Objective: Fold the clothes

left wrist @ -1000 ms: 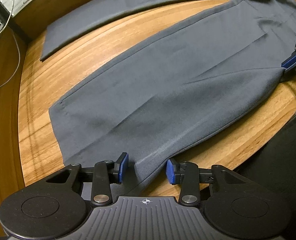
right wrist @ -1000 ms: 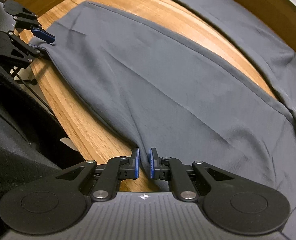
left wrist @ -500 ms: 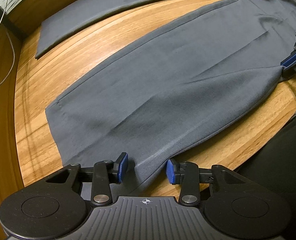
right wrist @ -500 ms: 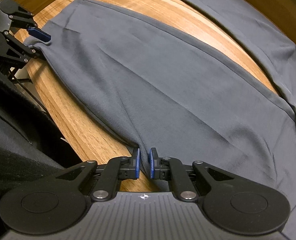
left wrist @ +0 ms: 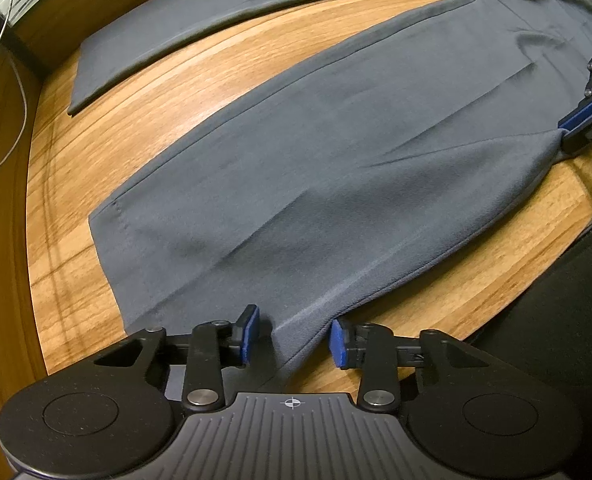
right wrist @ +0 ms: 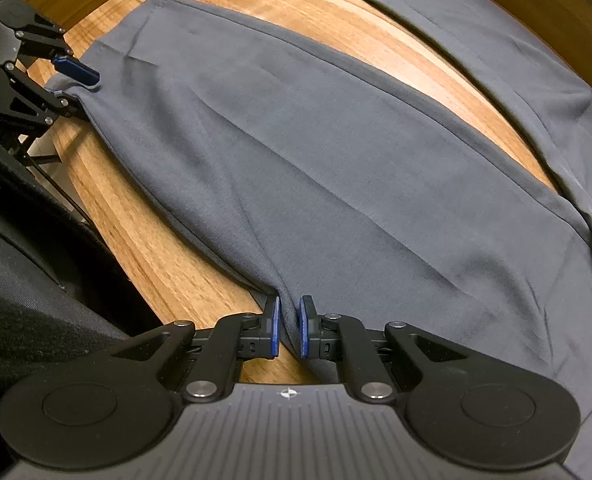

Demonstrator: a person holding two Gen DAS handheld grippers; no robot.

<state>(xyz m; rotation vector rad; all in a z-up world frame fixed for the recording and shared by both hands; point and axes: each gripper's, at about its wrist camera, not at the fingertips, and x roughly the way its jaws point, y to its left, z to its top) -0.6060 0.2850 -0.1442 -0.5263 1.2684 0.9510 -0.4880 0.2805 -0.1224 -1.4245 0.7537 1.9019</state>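
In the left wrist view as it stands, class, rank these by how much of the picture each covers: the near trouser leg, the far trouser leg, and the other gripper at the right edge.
1. near trouser leg, by far the largest.
2. far trouser leg, a narrower strip; it lies farther away, so its true size may match.
3. right gripper, smallest, partly cut off by the frame.

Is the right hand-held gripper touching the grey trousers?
Touching: the right wrist view shows the right hand-held gripper with both blue pads pinched on the grey trousers' near edge.

I see the trousers [left wrist: 336, 184] spread flat on the tabletop [left wrist: 95, 152], one leg near me, the other [left wrist: 215, 12] lying behind it, bare wood between. Left hand-held gripper [left wrist: 293, 338] straddles the near leg's hem corner; right hand-held gripper [right wrist: 287, 332] sits farther along the same near edge.
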